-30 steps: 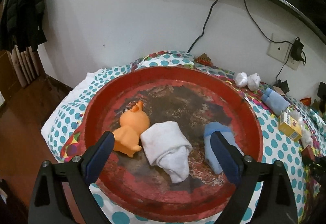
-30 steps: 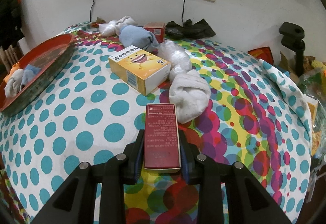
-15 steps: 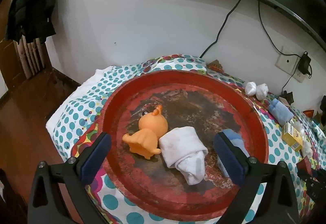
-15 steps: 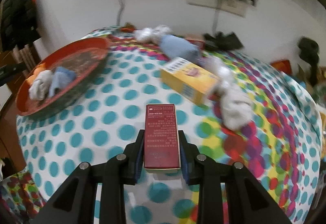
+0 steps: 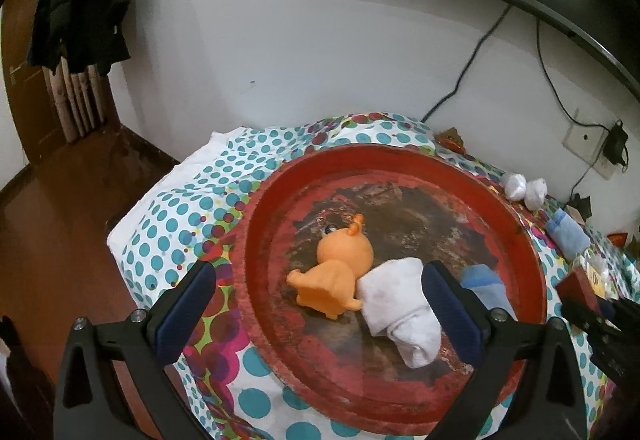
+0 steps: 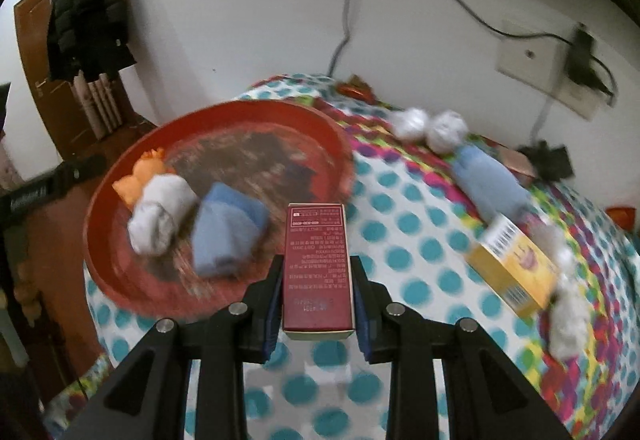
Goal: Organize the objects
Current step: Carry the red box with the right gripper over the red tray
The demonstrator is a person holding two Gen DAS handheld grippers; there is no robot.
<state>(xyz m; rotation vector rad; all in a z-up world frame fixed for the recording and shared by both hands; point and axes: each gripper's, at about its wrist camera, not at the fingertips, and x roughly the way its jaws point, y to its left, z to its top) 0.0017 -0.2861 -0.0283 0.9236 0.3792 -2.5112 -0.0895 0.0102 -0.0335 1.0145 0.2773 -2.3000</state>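
Note:
A round red tray [image 5: 516, 224] [image 6: 120, 167] lies on the dotted cloth. It holds an orange toy [image 5: 336, 272] [image 6: 140, 175], a white rolled sock [image 5: 400, 304] [image 6: 160, 211] and a blue sock [image 5: 484, 284] [image 6: 228, 232]. My left gripper [image 5: 320, 300] is open and empty, raised above the tray's near side. My right gripper [image 6: 318, 280] is shut on a dark red box [image 6: 317, 264] and holds it above the cloth at the tray's right edge. The box and right gripper also show at the right edge of the left wrist view [image 5: 580, 288].
On the cloth right of the tray lie a yellow box [image 6: 512, 268], a blue rolled sock [image 6: 488, 183] [image 5: 568, 236], two white balled socks [image 6: 432, 123] [image 5: 524, 187] and a white sock [image 6: 568, 320]. The wall with a socket [image 6: 536, 67] is behind. The floor [image 5: 52, 220] drops away on the left.
My right gripper has carried the red box left from the table's middle to the tray's edge. My left gripper has risen and drawn back from the tray, still open.

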